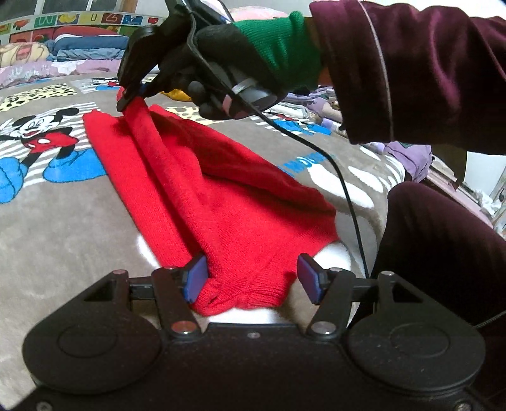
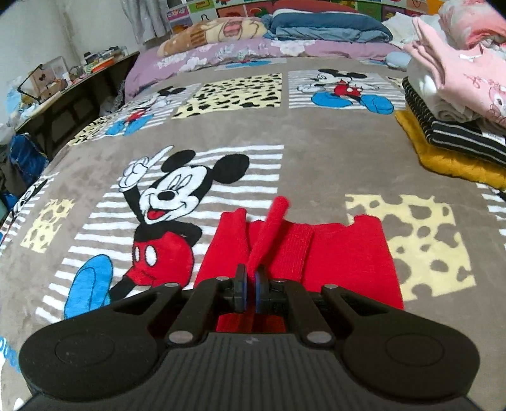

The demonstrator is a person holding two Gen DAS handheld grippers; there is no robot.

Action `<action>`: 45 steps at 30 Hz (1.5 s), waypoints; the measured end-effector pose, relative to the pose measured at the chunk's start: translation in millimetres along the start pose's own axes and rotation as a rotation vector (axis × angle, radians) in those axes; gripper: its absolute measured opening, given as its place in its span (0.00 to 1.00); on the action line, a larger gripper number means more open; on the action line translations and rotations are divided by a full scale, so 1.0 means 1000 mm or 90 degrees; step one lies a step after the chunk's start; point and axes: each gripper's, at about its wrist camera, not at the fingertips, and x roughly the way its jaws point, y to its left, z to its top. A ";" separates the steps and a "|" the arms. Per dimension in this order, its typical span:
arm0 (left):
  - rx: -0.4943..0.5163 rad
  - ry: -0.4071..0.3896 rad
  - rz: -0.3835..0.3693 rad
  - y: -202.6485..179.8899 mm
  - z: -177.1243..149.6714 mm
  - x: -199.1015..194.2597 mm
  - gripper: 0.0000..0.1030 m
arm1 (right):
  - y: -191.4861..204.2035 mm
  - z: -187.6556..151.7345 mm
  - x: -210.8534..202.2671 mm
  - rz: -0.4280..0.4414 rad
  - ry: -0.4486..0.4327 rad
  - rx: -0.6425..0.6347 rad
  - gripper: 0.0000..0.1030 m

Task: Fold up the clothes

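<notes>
A red knit sweater lies on a grey Mickey Mouse blanket on the bed. My left gripper is open, its blue pads on either side of the sweater's near ribbed edge. My right gripper shows at the far end in the left wrist view, held by a gloved hand. It is shut on the sweater's sleeve and lifts it off the body. In the right wrist view the right gripper pinches the red sleeve, which sticks up over the folded sweater.
A stack of folded clothes in pink, striped and yellow sits at the blanket's right. Pillows and folded bedding lie at the head of the bed. A cluttered desk stands to the left. The person's maroon sleeve and a black cable cross the right side.
</notes>
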 end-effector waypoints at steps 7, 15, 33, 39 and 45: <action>-0.023 -0.007 -0.014 0.006 -0.001 -0.003 0.60 | -0.014 0.016 -0.017 0.042 -0.065 0.031 0.26; -0.070 -0.012 -0.030 0.014 0.000 -0.005 0.62 | -0.066 0.004 -0.020 0.083 -0.058 0.065 0.36; -0.203 -0.028 -0.103 0.037 -0.001 -0.010 0.67 | -0.030 -0.016 -0.014 0.075 -0.056 -0.081 0.14; -0.192 -0.026 -0.099 0.036 0.000 -0.012 0.70 | 0.006 -0.032 -0.039 0.144 -0.083 -0.240 0.14; -0.144 -0.014 -0.074 0.026 0.005 -0.014 0.72 | 0.041 -0.061 -0.005 0.084 0.018 -0.395 0.17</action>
